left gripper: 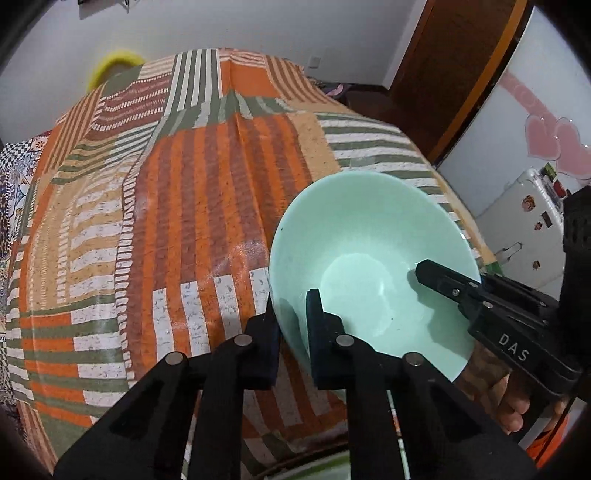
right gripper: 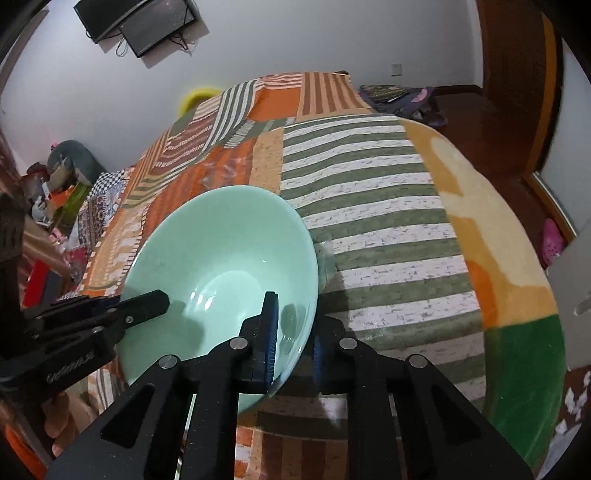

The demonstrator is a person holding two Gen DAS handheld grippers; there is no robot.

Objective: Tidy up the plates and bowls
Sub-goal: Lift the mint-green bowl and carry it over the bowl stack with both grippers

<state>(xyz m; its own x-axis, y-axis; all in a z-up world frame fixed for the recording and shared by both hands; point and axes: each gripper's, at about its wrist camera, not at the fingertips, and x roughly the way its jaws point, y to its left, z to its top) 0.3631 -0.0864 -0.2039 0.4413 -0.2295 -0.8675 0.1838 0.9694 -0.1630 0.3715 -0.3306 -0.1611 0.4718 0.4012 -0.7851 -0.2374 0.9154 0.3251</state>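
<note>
A mint green bowl (left gripper: 369,266) is held above a table with a striped orange, green and white cloth (left gripper: 184,206). My left gripper (left gripper: 293,339) is shut on the bowl's near left rim, one finger inside and one outside. My right gripper (left gripper: 448,284) comes in from the right, shut on the opposite rim. In the right wrist view the bowl (right gripper: 221,266) fills the middle, my right gripper (right gripper: 291,347) clamps its right rim, and the left gripper (right gripper: 144,306) grips the left rim.
The tablecloth (right gripper: 369,206) covers a rounded table. A yellow ring-shaped object (left gripper: 112,64) sits beyond the far edge. A white fridge (left gripper: 532,206) stands at the right. Clutter (right gripper: 62,177) lies left of the table. Screens (right gripper: 140,26) hang on the wall.
</note>
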